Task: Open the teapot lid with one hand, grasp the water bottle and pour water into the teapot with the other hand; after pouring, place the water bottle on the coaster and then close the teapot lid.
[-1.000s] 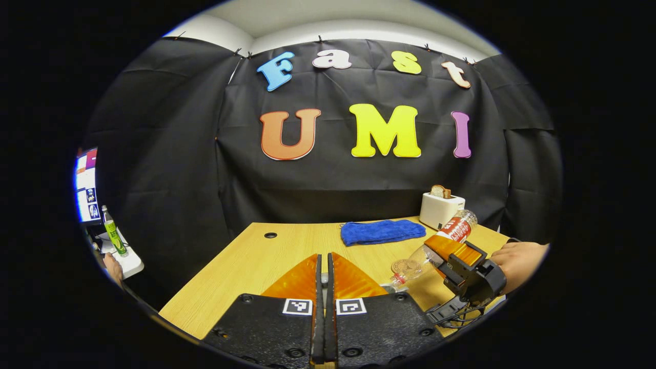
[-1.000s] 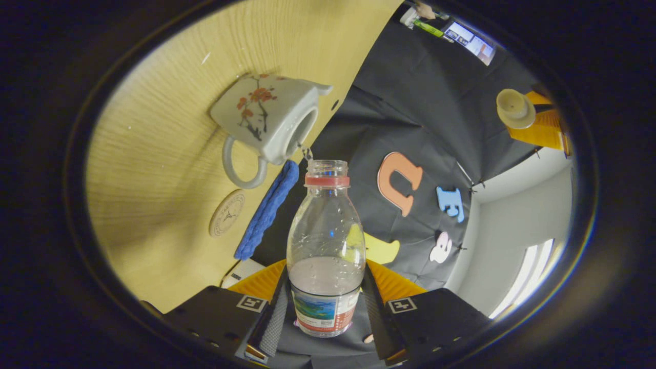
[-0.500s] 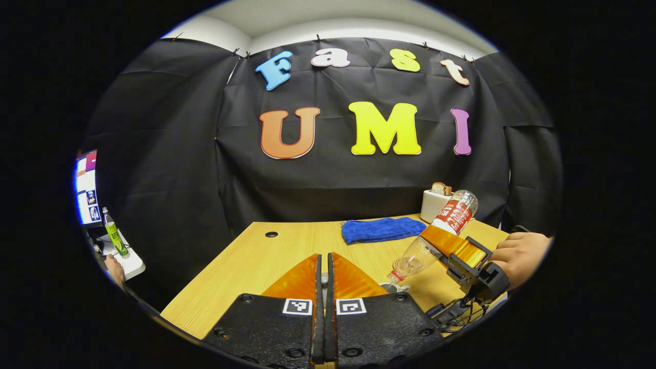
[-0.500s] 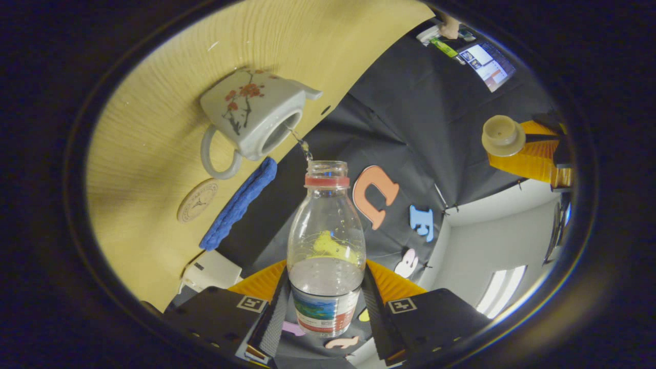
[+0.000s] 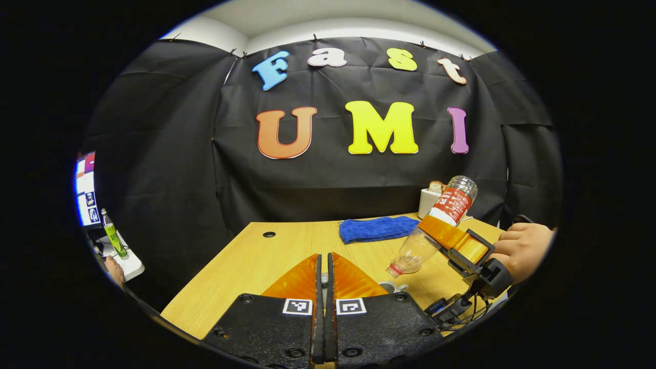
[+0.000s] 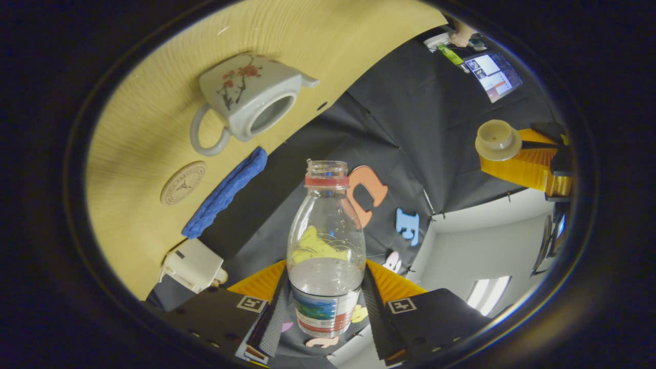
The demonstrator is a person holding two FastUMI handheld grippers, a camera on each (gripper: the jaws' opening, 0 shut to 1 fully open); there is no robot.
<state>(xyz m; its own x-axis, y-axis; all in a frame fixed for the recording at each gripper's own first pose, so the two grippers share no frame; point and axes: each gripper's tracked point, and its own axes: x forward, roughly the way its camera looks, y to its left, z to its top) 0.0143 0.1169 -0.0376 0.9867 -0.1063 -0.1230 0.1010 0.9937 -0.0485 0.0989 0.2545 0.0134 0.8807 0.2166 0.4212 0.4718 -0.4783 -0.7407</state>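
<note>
A clear water bottle [image 6: 326, 246] with no cap stands between the fingers of my right gripper [image 6: 326, 266], which is shut on its labelled lower part; some water sits near its base. The left gripper view has the bottle [image 5: 435, 225] tilted mouth-down above the teapot's rim [image 5: 390, 287], held by the right gripper [image 5: 451, 241] and a hand [image 5: 523, 251]. The white flowered teapot [image 6: 251, 100] sits open on the table. My left gripper [image 5: 323, 256] is shut; in the right gripper view it [image 6: 512, 154] holds the lid [image 6: 496, 139] up in the air. A round coaster [image 6: 183, 183] lies beside the teapot.
On the wooden table [image 5: 256, 261], a blue cloth [image 5: 376, 229] lies at the back and a white toaster [image 5: 429, 201] stands at the back right. A monitor [image 6: 492, 69] and a green bottle [image 5: 114, 238] sit off the table's left side.
The bottle has tipped back and its mouth has drawn away from the teapot opening. The thin stream of water seen earlier has stopped. The left gripper keeps the lid raised.
</note>
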